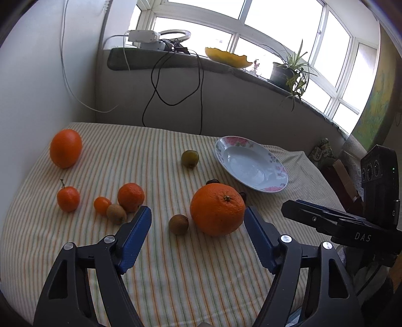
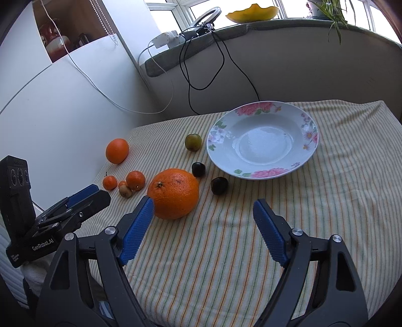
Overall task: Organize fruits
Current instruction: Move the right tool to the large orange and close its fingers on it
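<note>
A big orange (image 1: 217, 208) (image 2: 173, 193) lies on the striped cloth, near an empty floral plate (image 1: 251, 163) (image 2: 262, 139). My left gripper (image 1: 197, 226) is open, its fingers either side of the space just before the orange and a small kiwi (image 1: 178, 224). My right gripper (image 2: 203, 213) is open and empty, to the right of the orange. A second orange (image 1: 66, 148) (image 2: 117, 150), tangerines (image 1: 131, 197) (image 2: 135, 180), a green fruit (image 1: 190, 158) (image 2: 193, 142) and two dark fruits (image 2: 198, 169) (image 2: 219, 185) lie around.
A wall stands at the left and behind the table. A windowsill (image 1: 176, 60) behind carries cables, a yellow bowl (image 2: 252, 13) and a potted plant (image 1: 291, 70). The table edge (image 2: 392, 120) drops off at the right.
</note>
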A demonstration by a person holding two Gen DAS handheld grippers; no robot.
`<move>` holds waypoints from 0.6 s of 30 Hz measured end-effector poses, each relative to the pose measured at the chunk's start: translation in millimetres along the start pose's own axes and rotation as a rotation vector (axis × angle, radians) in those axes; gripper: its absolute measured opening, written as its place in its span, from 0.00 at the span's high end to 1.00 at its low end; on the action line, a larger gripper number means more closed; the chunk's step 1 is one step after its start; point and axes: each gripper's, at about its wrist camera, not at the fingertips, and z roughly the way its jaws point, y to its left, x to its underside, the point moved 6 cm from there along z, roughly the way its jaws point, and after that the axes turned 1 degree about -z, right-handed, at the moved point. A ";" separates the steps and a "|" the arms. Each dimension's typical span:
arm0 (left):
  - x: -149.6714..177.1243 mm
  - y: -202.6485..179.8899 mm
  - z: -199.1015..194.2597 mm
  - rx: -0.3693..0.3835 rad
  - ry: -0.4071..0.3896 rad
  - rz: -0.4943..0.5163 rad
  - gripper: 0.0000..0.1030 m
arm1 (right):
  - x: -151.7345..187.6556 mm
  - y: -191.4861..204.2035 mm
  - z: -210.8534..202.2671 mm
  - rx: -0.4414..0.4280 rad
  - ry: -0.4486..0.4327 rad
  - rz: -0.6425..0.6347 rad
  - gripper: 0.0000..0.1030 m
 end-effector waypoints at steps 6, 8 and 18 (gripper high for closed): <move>5.5 -12.2 16.8 0.055 0.047 0.046 0.36 | 2.1 1.1 18.9 -0.090 0.072 0.065 0.27; 6.0 -16.4 21.4 0.068 0.061 0.062 0.36 | 1.4 2.4 24.2 -0.100 0.084 0.075 0.28; 7.1 -22.1 37.4 0.056 0.086 0.146 0.38 | -3.0 -2.5 47.1 -0.181 0.141 0.171 0.29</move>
